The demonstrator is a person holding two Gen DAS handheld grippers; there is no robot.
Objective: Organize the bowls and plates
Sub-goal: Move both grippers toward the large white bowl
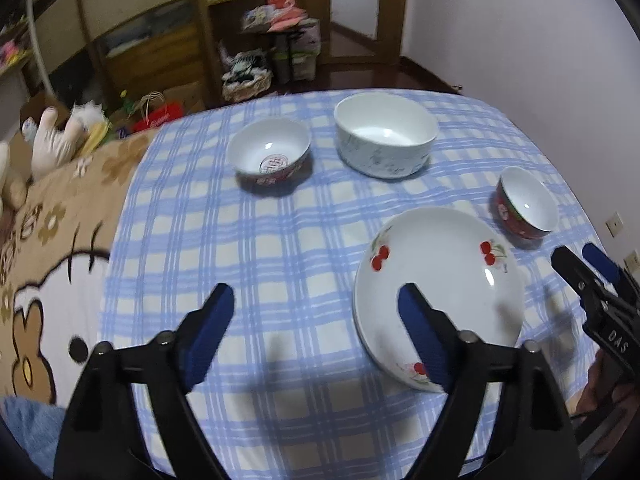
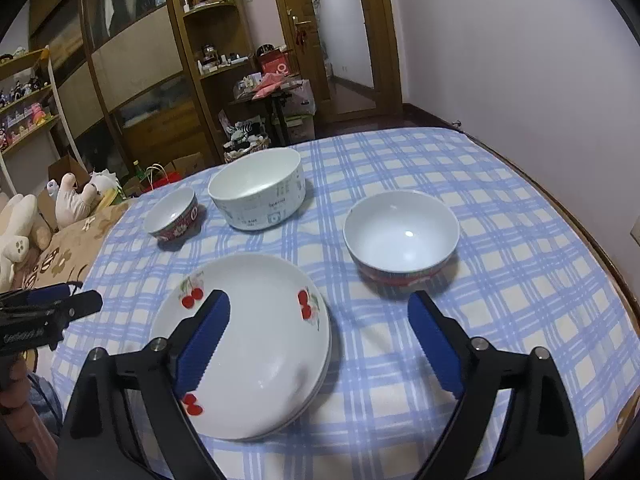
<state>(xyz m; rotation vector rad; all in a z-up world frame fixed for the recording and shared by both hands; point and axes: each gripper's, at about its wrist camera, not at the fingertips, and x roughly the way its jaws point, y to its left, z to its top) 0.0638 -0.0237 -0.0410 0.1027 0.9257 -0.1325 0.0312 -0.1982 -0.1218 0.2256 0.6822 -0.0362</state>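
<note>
A white plate with red cherries lies on the blue-checked cloth, and in the right wrist view this plate shows stacked rims at its edge. My left gripper hovers open above the cloth, its right finger over the plate's left side. My right gripper is open too, its left finger over the plate, nothing between the pads. Behind stand a red-patterned bowl, a large white bowl and another red bowl, which sits just beyond my right gripper as the red bowl.
The checked cloth covers a round-edged table. A brown cartoon blanket with plush toys lies to the left. A white wall stands close on the right, wooden shelves and a doorway behind.
</note>
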